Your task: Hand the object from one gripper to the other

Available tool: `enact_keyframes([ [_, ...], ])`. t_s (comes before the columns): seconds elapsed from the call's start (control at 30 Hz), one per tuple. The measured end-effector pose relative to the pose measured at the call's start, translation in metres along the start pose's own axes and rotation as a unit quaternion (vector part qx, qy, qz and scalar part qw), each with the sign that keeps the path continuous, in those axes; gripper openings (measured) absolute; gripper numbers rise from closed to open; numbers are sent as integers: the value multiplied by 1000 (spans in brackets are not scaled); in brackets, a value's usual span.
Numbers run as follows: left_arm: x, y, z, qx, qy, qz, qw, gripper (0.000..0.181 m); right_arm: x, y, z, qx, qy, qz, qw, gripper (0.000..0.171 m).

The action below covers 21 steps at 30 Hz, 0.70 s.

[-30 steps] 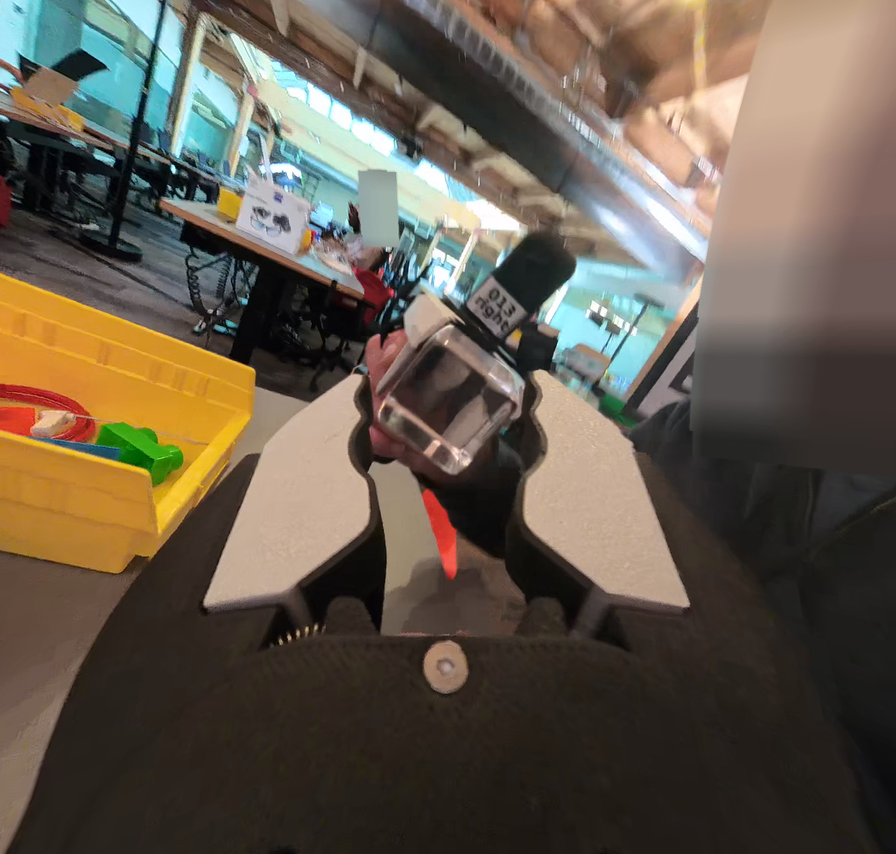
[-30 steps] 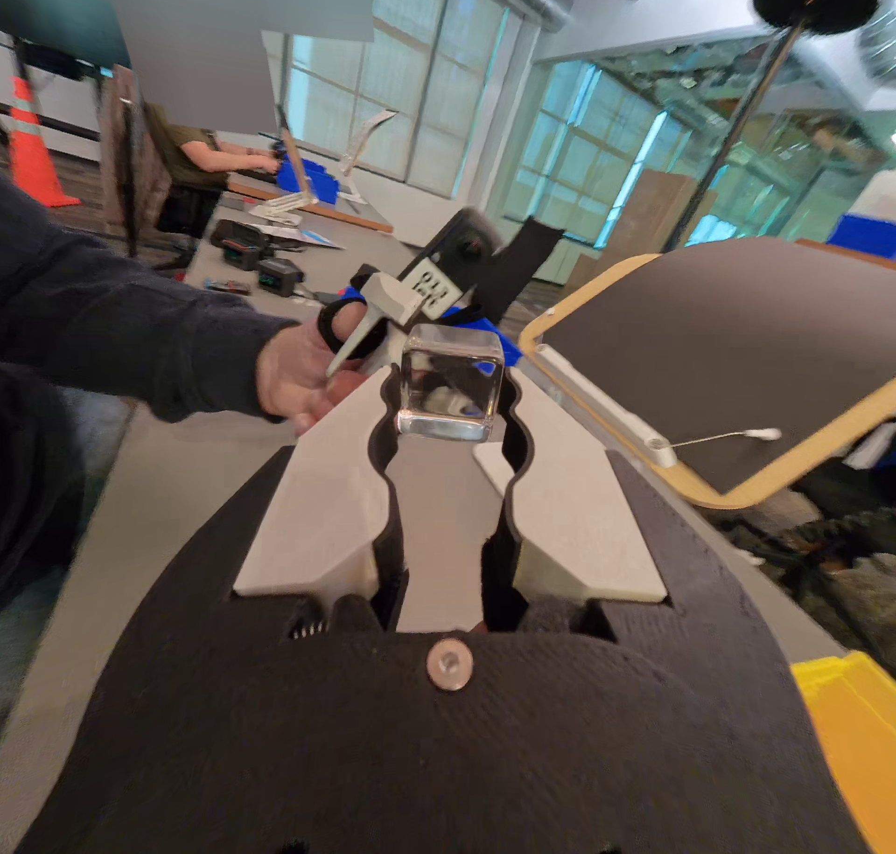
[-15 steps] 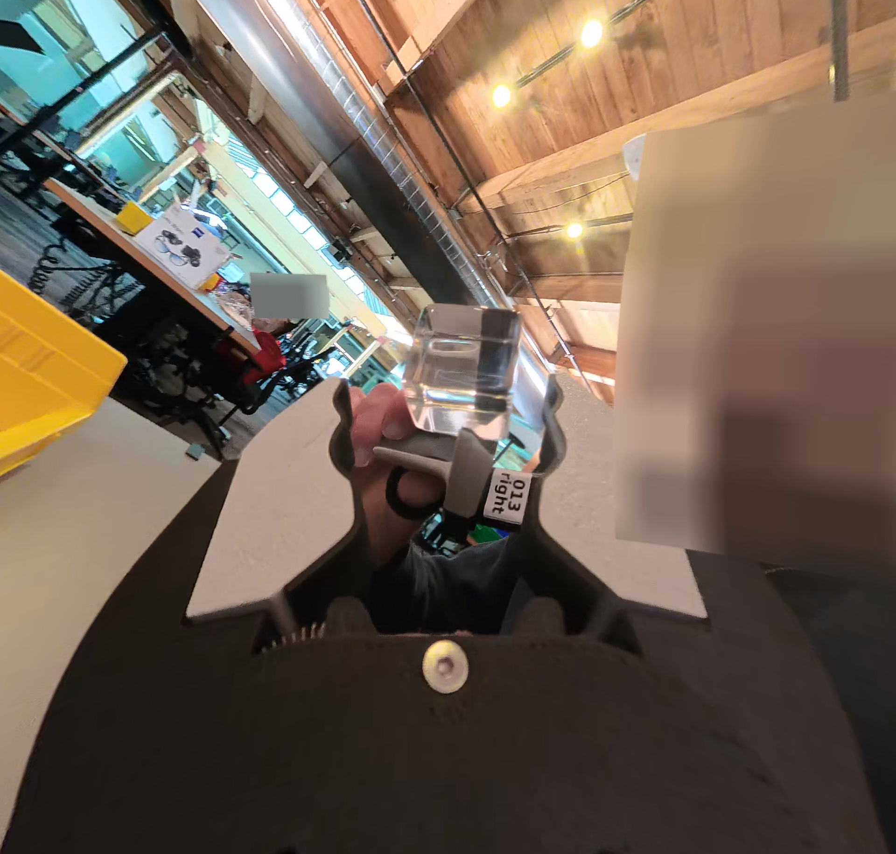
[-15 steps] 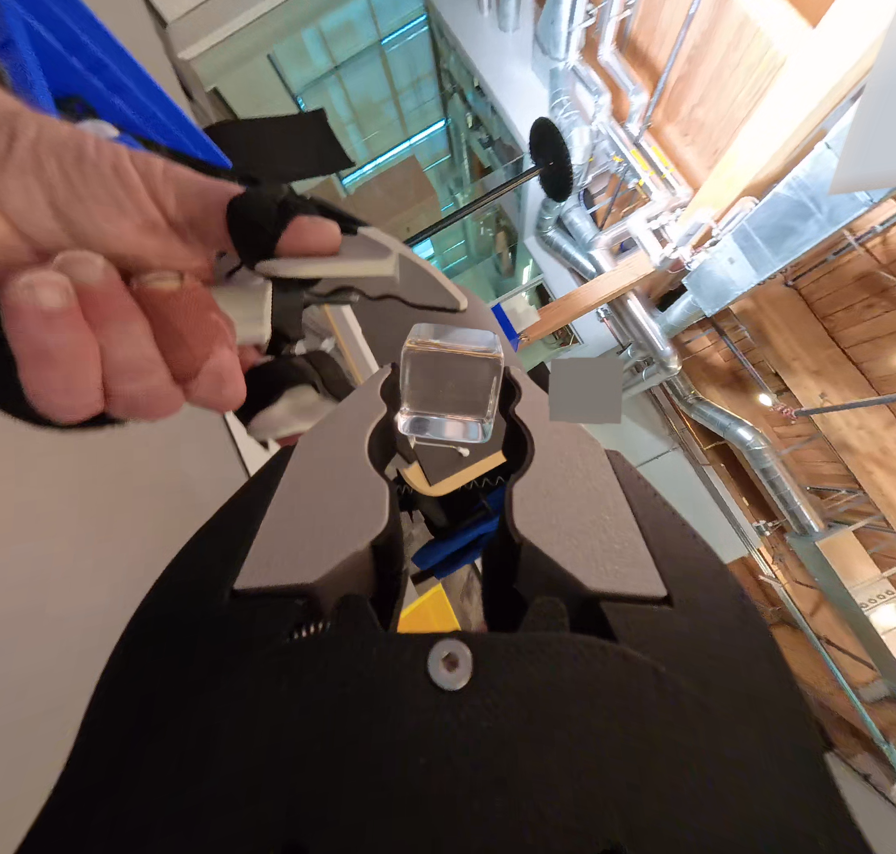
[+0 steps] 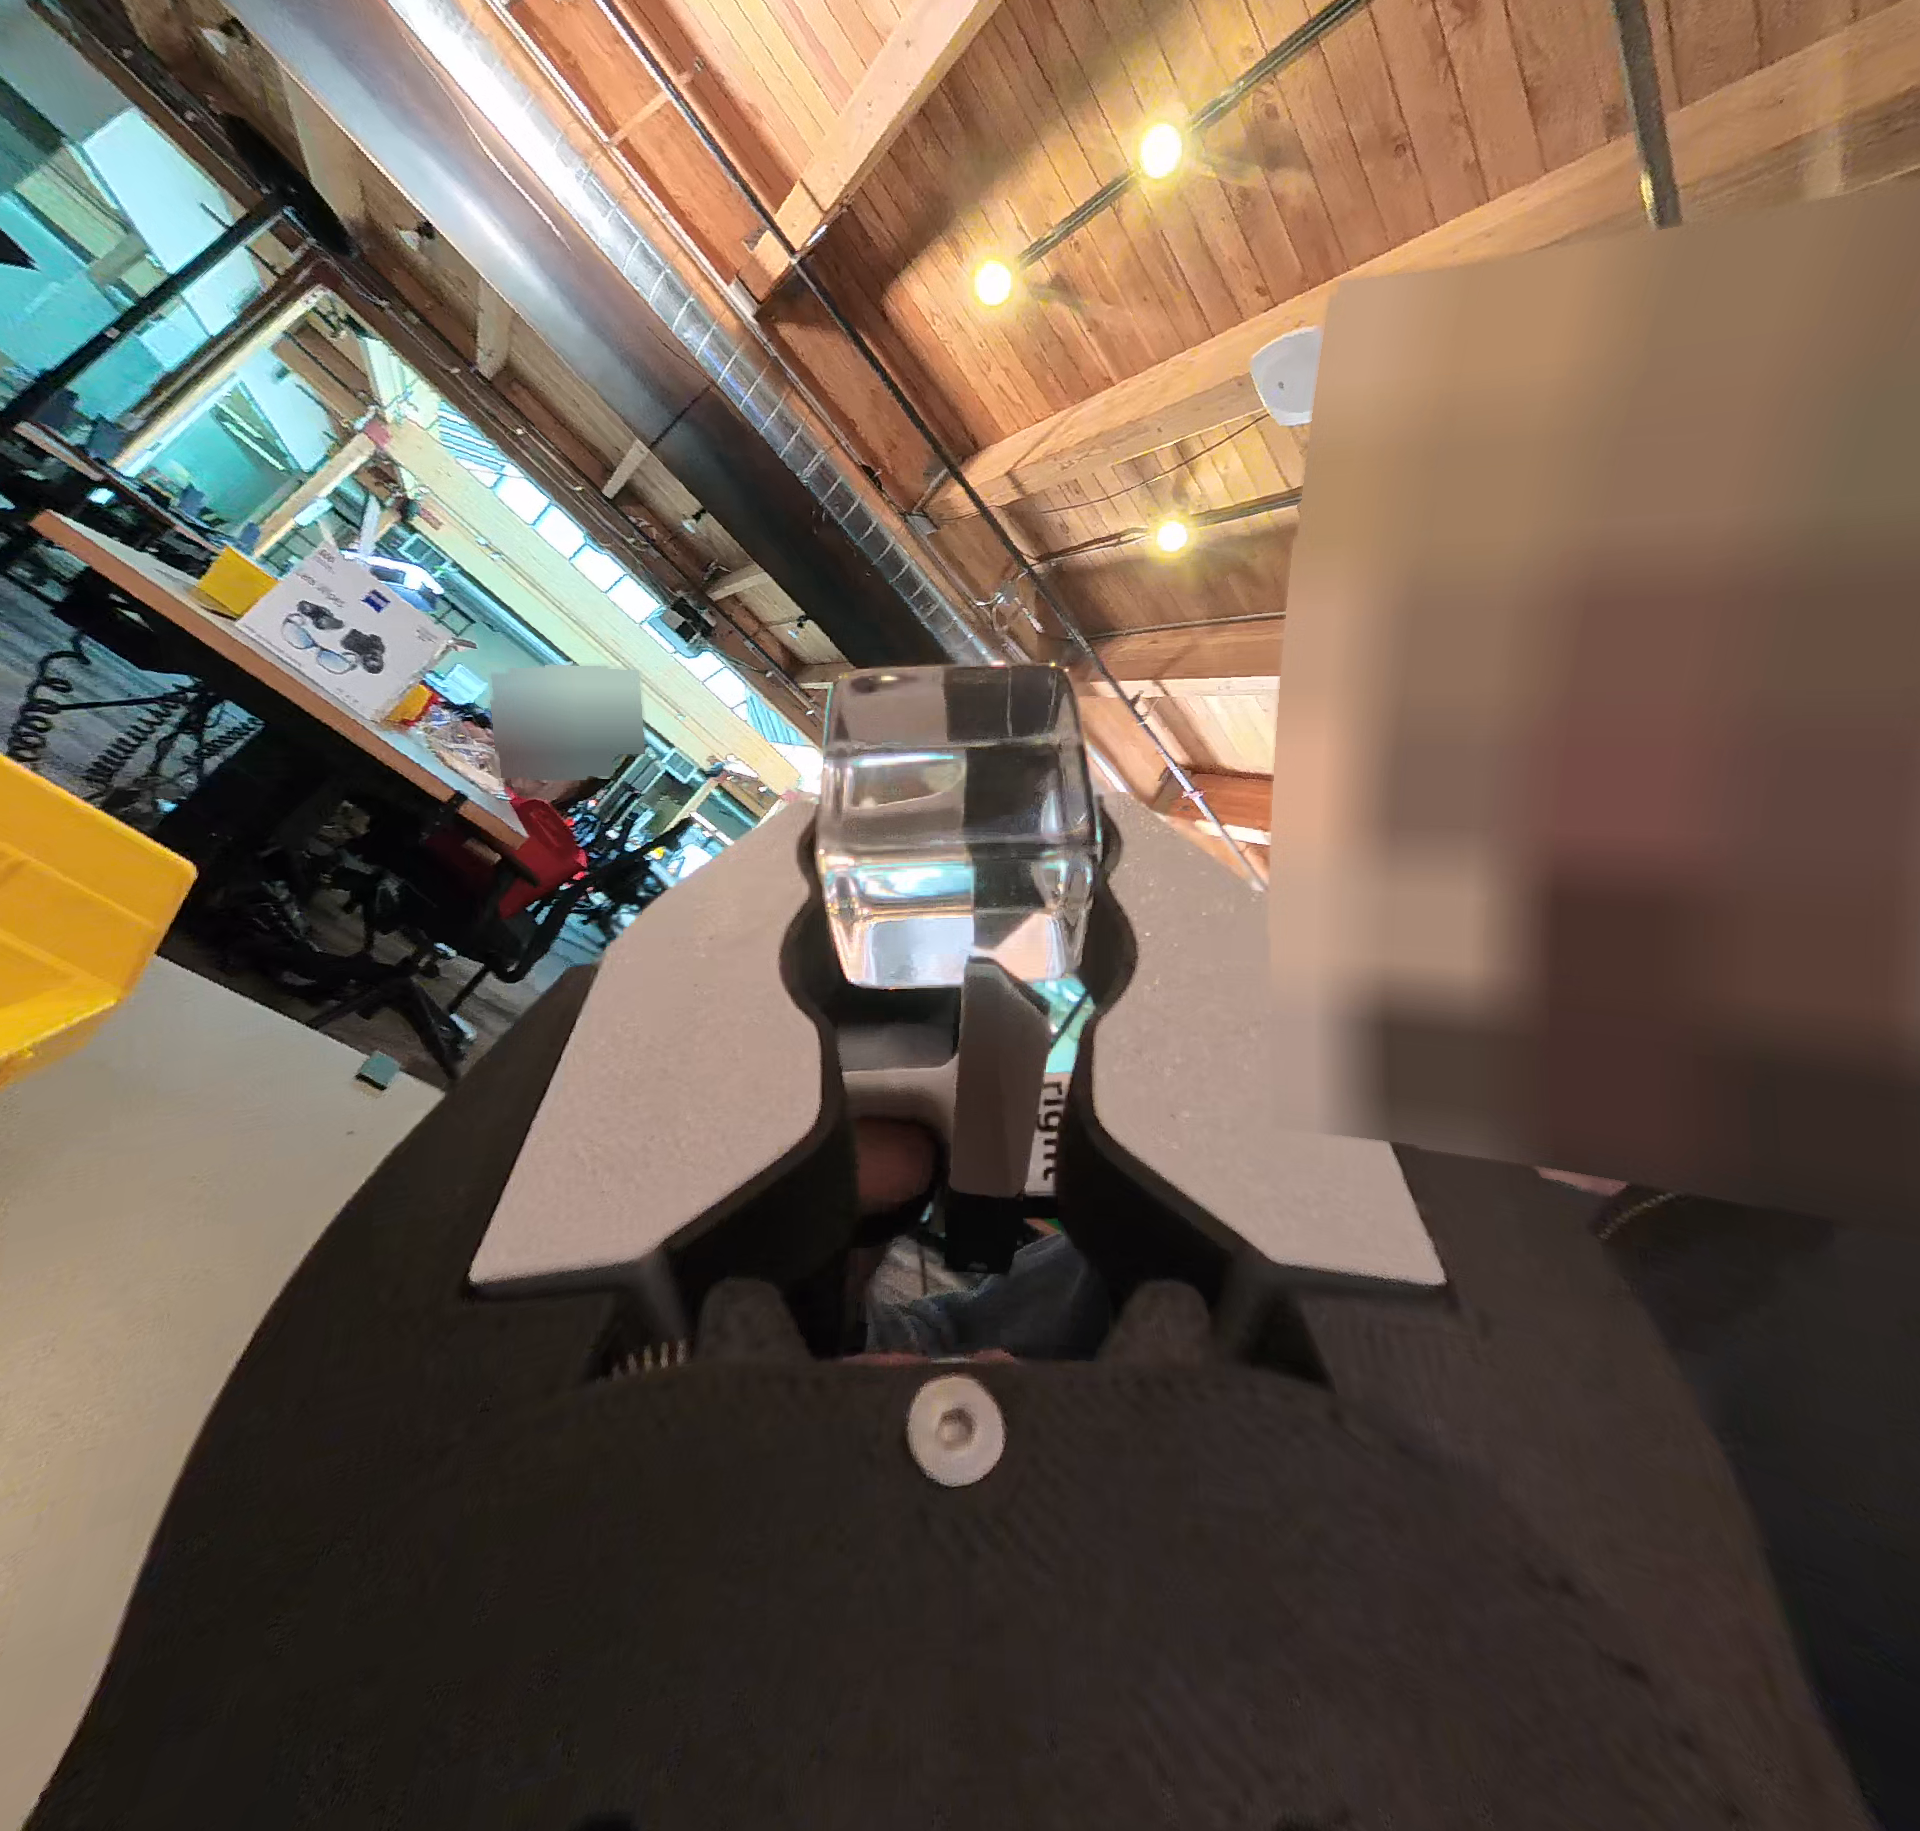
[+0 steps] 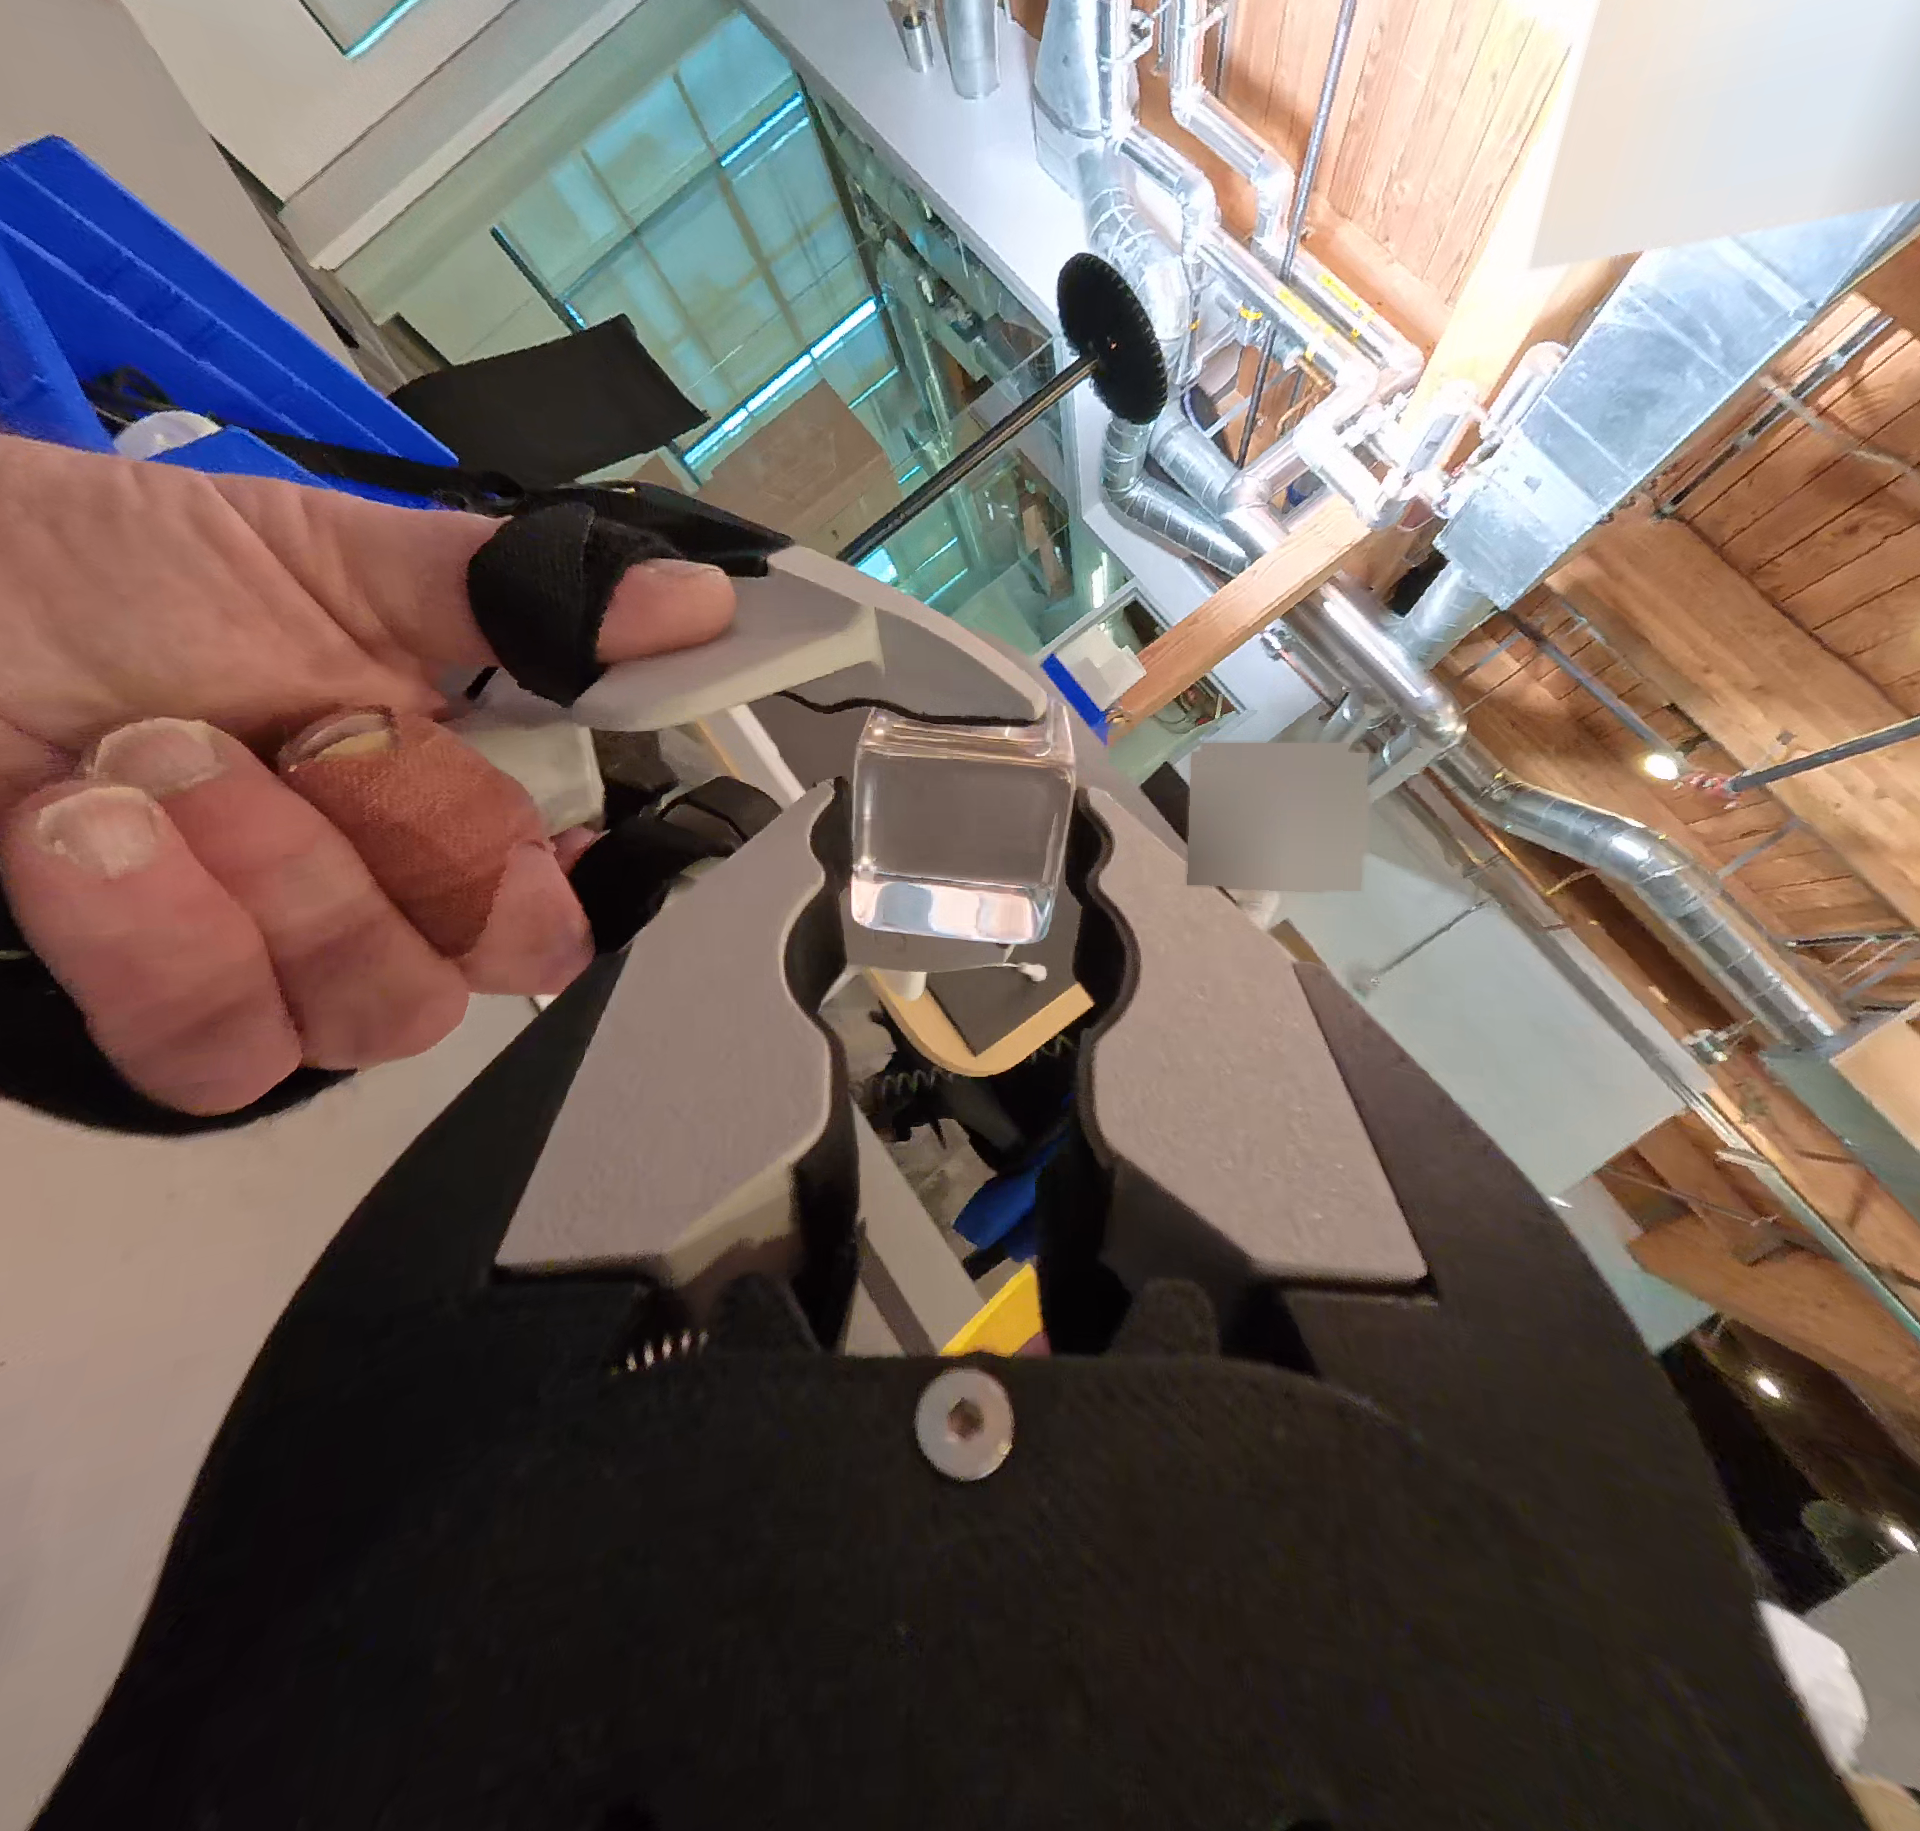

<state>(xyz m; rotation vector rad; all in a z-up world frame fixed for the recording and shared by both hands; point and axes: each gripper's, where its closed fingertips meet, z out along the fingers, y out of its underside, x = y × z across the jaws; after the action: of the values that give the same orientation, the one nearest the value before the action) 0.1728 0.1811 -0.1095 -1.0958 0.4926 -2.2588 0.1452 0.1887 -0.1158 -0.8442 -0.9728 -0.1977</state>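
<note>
Cube (image 5: 956, 825), clear and glassy, now sits between your left gripper (image 5: 956, 846)'s fingers in the left wrist view, where half a second ago it stood just clear of their tips; they look closed on its sides, with a finger of the right gripper (image 5: 992, 1085) just below the cube.

From the right wrist view, your right gripper (image 6: 961, 836) is clamped on the cube (image 6: 958, 836), and one left finger (image 6: 831, 638) has come to lie along its top. Both appear to hold it, so releasing the right looks next.
</note>
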Motion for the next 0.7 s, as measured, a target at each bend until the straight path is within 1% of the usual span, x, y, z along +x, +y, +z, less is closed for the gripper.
enact_keyframes([
  [0.03,-2,0,-2,-7,-7,6,1000,45,-3,-2,-1,7,-13,6,1000,42],
  [0.2,-8,4,-11,-104,-59,64,991,44,-16,-4,-14,20,-122,57,991,50],
  [0.27,-9,6,-16,-158,-80,103,979,44,-16,-1,-19,21,-163,91,982,51],
  [0.37,-6,10,-22,-239,-94,156,954,44,-10,1,-22,23,-204,118,972,59],
  [0.43,-4,16,-26,-296,-93,180,933,44,-12,1,-23,23,-231,88,969,60],
  [0.57,9,25,-27,-363,-49,168,915,45,-24,0,-22,14,-277,-12,961,61],
  [0.63,11,30,-30,-402,-36,163,900,45,-25,-2,-22,13,-290,-41,956,61],
  [0.7,13,28,-33,-424,-30,160,891,44,-25,-4,-24,14,-303,-58,951,60],
])
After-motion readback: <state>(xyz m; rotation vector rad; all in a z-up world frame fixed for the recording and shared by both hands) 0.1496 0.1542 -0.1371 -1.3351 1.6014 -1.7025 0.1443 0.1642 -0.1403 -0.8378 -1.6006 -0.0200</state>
